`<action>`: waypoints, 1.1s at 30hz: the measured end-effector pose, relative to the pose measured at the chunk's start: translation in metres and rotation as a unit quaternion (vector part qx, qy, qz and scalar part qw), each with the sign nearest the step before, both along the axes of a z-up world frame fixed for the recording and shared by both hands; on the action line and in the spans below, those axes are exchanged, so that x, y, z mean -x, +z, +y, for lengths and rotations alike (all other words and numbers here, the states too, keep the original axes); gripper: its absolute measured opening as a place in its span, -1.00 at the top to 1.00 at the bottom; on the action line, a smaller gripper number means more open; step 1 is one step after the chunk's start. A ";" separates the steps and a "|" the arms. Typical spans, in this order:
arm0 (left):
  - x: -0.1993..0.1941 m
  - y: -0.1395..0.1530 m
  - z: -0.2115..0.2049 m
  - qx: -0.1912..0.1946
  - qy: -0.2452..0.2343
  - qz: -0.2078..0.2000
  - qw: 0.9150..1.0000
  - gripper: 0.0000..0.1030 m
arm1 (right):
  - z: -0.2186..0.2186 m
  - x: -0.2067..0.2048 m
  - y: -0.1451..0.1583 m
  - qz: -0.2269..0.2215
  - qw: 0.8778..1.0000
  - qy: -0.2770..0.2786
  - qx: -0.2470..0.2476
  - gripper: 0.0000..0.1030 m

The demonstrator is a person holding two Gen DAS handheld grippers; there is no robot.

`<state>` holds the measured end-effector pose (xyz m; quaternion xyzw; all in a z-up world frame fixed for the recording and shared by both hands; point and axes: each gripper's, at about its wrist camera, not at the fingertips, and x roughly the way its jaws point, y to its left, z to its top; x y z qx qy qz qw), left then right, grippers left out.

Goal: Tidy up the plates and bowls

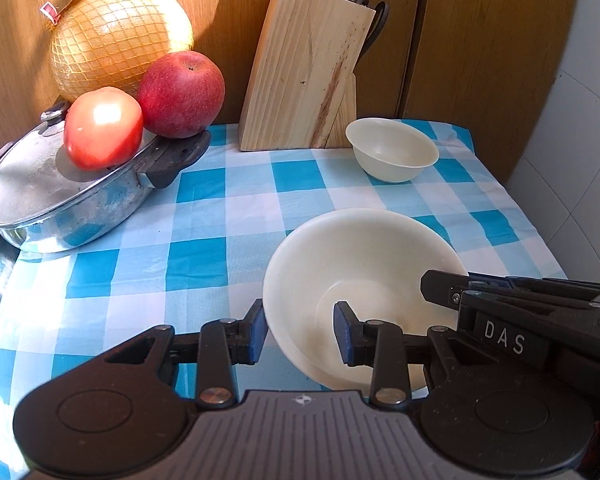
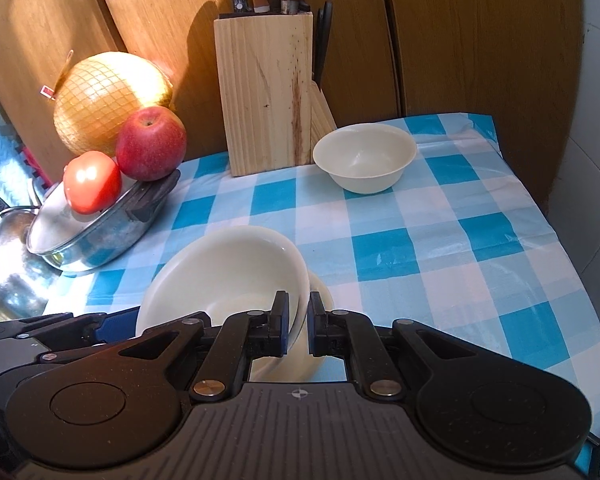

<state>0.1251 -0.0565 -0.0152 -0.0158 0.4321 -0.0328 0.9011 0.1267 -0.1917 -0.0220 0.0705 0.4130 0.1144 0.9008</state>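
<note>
In the left wrist view, the left gripper has its fingers wide apart, one on each side of the near wall of the big cream bowl. One finger is outside the bowl and one is inside. They do not seem to squeeze it yet. The right gripper reaches in from the right side to the bowl's rim. The big bowl looks tilted, and a second rim shows under it, so it may sit in another bowl. A small cream bowl stands far back on the checked worktop, near the knife block. A tomato and an apple rest on the pot lid.

In the right wrist view, the right gripper has its fingers nearly together on the rim of the big cream bowl. It looks like it holds the rim tight. The small cream bowl stands well apart, beside the knife block.

The bowl is smooth and held only by a thin edge. It could slip out and tip over if it is lifted fast. If the two grippers pull different ways, the bowl could twist free and bang on the worktop.
</note>
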 end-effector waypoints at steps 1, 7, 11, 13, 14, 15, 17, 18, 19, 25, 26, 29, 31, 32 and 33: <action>0.000 -0.002 0.000 0.000 0.001 0.003 1.000 0.45 | 0.000 0.000 -0.001 0.001 1.000 0.002 0.001 0.74; -0.002 0.000 -0.001 -0.008 0.005 0.001 1.000 0.45 | 0.003 0.002 -0.007 -0.012 0.999 0.005 0.030 0.53; -0.004 0.005 0.002 -0.008 0.021 -0.004 1.000 0.45 | 0.001 0.004 -0.007 -0.025 0.998 0.007 0.052 0.50; -0.005 0.008 0.003 -0.012 0.029 -0.004 1.000 0.45 | -0.004 0.004 -0.006 -0.036 0.998 0.001 0.060 0.49; -0.006 0.010 0.003 -0.015 0.032 -0.005 0.999 0.45 | -0.006 0.003 -0.005 -0.039 0.997 -0.002 0.062 0.49; -0.007 0.013 0.003 -0.018 0.034 -0.006 0.999 0.45 | -0.009 0.002 -0.004 -0.043 0.997 -0.005 0.062 0.49; -0.015 0.019 0.002 -0.019 0.039 -0.009 0.999 0.45 | -0.014 -0.002 0.000 -0.050 0.997 -0.013 0.057 0.46; -0.022 0.021 0.002 -0.017 0.042 -0.009 0.999 0.45 | -0.017 -0.005 0.003 -0.054 0.997 -0.017 0.054 0.43; -0.029 0.023 0.002 -0.011 0.047 -0.011 0.999 0.44 | -0.020 -0.008 0.005 -0.058 0.997 -0.024 0.052 0.39; -0.092 0.021 0.003 0.054 0.048 0.010 0.997 0.40 | -0.040 -0.046 0.007 -0.063 0.994 -0.077 0.041 0.30; -0.102 0.022 0.000 0.055 0.046 0.012 0.997 0.40 | -0.043 -0.057 0.005 -0.062 0.993 -0.089 0.038 0.27; -0.126 0.025 -0.014 0.046 0.040 -0.010 0.998 0.35 | -0.052 -0.085 -0.001 -0.053 0.992 -0.111 0.020 0.26; -0.142 0.020 -0.022 0.049 0.038 -0.011 0.998 0.26 | -0.057 -0.102 -0.005 -0.052 0.991 -0.122 0.015 0.23; -0.150 0.016 -0.026 0.054 0.030 -0.005 0.998 0.26 | -0.058 -0.109 -0.006 -0.051 0.991 -0.125 0.017 0.17; -0.157 0.012 -0.030 0.053 0.024 0.001 0.998 0.26 | -0.060 -0.117 -0.009 -0.050 0.991 -0.126 0.020 0.16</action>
